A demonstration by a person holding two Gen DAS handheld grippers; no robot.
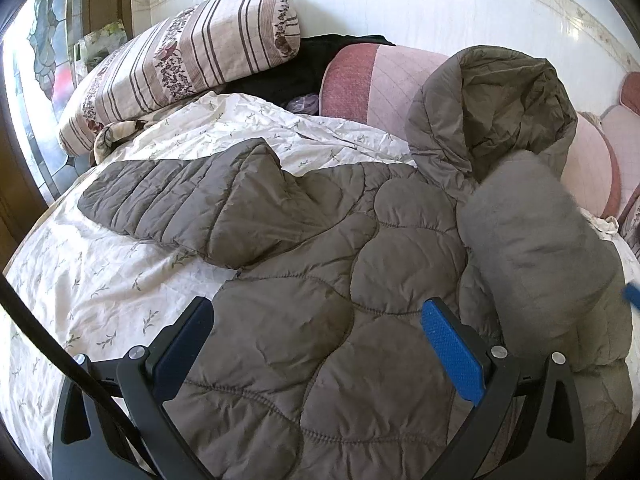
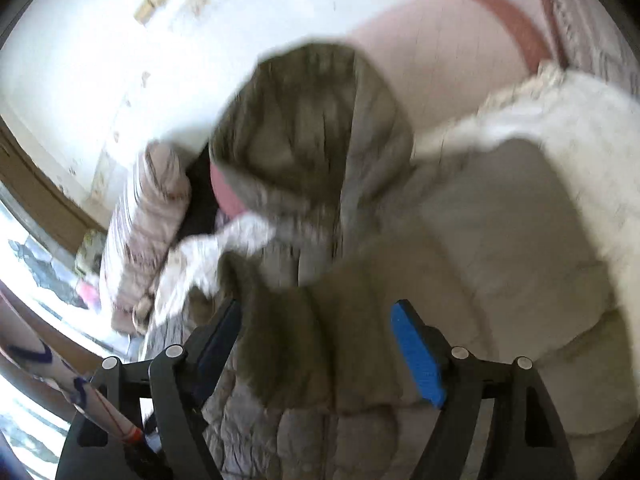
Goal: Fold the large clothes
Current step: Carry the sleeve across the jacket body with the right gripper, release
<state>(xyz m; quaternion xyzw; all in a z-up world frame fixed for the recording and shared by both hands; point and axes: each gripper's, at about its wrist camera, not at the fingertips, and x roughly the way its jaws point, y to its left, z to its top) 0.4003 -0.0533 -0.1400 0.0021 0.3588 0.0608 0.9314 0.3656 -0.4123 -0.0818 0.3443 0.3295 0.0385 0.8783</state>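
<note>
The left gripper [image 1: 316,320] is held open above the grey-brown quilted hooded jacket [image 1: 320,272], nothing clamped. The right gripper [image 2: 316,320] is likewise spread, jacket fabric between its pads but ungripped. The jacket is spread on the white leaf-printed bedsheet [image 1: 100,280], beside a striped floral pillow [image 1: 180,60]. No writing can be read.

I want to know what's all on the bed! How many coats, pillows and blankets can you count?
Grey-brown quilted hooded coat: 1
Striped floral roll pillow: 1
Pink cushions by the wall: 2 clearly seen, more cut off at the edge
White leaf-print bedspread: 1
Total: 5
</note>
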